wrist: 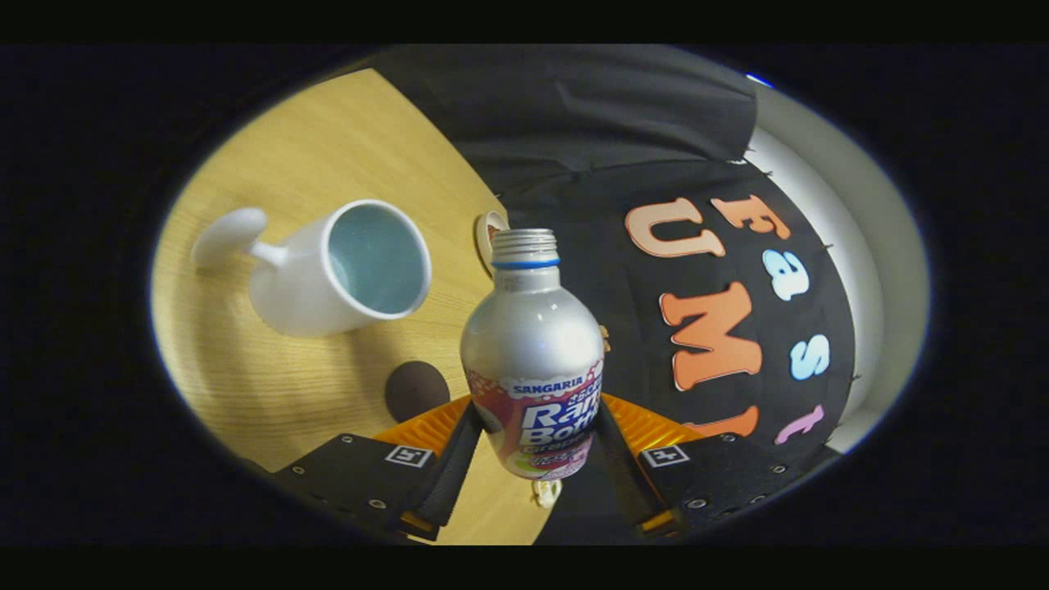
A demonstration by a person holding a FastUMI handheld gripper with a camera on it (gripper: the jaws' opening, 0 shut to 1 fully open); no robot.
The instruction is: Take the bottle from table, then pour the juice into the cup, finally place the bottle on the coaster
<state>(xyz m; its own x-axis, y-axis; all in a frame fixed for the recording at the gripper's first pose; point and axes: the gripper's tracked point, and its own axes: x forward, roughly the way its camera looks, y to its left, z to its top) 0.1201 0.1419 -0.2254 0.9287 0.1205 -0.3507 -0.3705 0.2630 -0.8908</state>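
The hand-held gripper (pixel 533 434) is clamped on the bottle (pixel 531 352), one finger pressing each side of its labelled lower body. The bottle's long axis runs straight ahead along the fingers, its open threaded neck pointing away from the camera, with a blue ring just under the thread. The whole view is rolled, so the wooden bench (pixel 311 164) lies to one side and the black cloth wall to the other; the bottle's mouth falls about on the line where they meet. The bottle's base is cut off between the fingers, and whether any juice is inside cannot be told through the silver wall.

The white cup (pixel 344 270) stands on the bench beside the bottle's neck, apart from it, its pale blue inside facing the camera and its handle on the far side. A dark round coaster (pixel 416 389) lies on the bench just beside the bottle's body. A small round thing (pixel 488 233) by the neck is partly hidden and hard to make out
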